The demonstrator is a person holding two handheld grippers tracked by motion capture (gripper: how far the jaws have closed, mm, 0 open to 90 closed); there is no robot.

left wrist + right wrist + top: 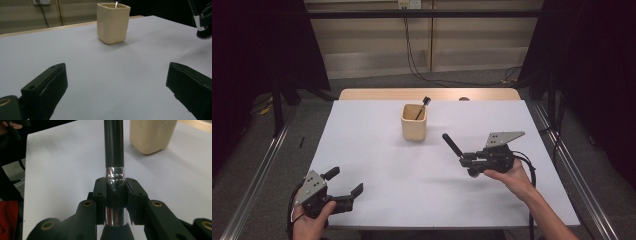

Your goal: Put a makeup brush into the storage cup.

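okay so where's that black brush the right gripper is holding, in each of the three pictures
High view: the black brush is right of centre, handle slanting up-left from the right gripper.
Left gripper view: its silver band and bristles are at the far right edge.
Right gripper view: its handle runs up the middle, clamped at the silver band.
Shared landmark: the cream cup.

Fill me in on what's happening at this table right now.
A person works at a white table with a gripper in each hand. The right gripper is shut on a black makeup brush, clamped at its silver ferrule, with the handle angled toward a cream square cup at the far middle of the table. That cup already holds another thin brush. The left gripper sits near the front left corner, jaws open and empty.
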